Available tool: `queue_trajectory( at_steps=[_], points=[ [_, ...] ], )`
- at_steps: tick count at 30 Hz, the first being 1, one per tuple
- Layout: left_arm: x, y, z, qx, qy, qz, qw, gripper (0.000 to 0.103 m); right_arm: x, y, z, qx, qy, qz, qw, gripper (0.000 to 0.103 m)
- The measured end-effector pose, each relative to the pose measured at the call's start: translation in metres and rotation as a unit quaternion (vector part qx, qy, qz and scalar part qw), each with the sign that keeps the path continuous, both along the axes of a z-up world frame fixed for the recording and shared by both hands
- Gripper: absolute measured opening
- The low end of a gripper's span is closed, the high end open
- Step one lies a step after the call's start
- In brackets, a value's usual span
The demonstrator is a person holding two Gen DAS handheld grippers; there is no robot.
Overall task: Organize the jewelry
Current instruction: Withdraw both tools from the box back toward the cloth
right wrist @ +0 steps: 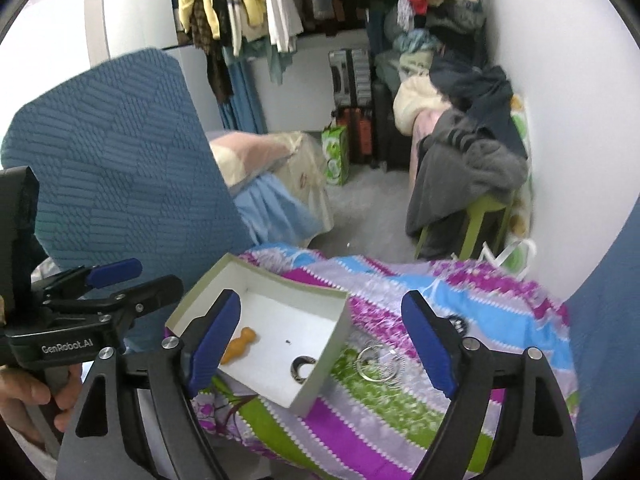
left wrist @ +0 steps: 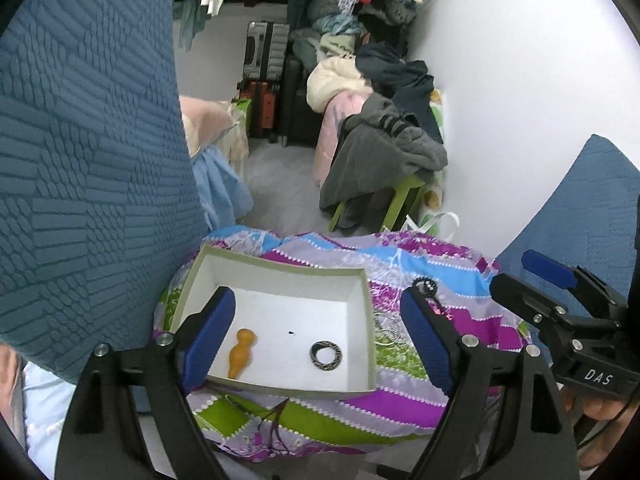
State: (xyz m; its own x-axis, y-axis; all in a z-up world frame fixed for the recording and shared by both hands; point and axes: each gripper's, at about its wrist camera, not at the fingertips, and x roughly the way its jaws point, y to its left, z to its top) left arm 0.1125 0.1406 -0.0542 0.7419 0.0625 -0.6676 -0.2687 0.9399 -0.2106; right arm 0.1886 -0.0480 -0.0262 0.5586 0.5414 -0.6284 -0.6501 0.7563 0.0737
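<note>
We're looking down on the shallow white cardboard box with the grey-green rim (left wrist: 362, 316), which sits on a striped patchwork quilt of purple, green and light blue (left wrist: 400, 400), and everything here is placed from that box. Inside it, near its left wall, lies an orange peanut-shaped pendant (left wrist: 241, 354); toward its right wall lies a dark ring with pale markings (left wrist: 325, 356), the two well apart, with a tiny dark speck (left wrist: 290, 333) on the floor between them. Just outside the box's right wall we see a silver hoop tangled with fine chain (right wrist: 374, 360) on the quilt, and further right a small black round ornament (left wrist: 426, 286). Our left gripper (left wrist: 318, 338) hangs above the box, blue pads spread wide with nothing pinched. Our right gripper (right wrist: 320, 340) hangs over the box's right edge, its jaws spread too and nothing between the pads. Below the box's front edge dark cords (left wrist: 264, 410) trail across the quilt. Left of the box rises a blue textured cushion (left wrist: 88, 168).
</note>
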Motion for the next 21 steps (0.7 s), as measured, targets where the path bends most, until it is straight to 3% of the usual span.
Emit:
queue_trajectory(
  at_steps=[7,21],
  points=[
    [-0.003,-0.025,0.012,0.013,-0.021,-0.004,0.9997,0.102,-0.001,-0.031,0.008,0.008,-0.017,-0.025,1.0,0.092],
    [-0.001,-0.071,0.0,0.023,-0.018,-0.011,0.9995,0.102,-0.004,-0.084,-0.012,0.004,-0.031,-0.065,0.997,0.095]
  ],
)
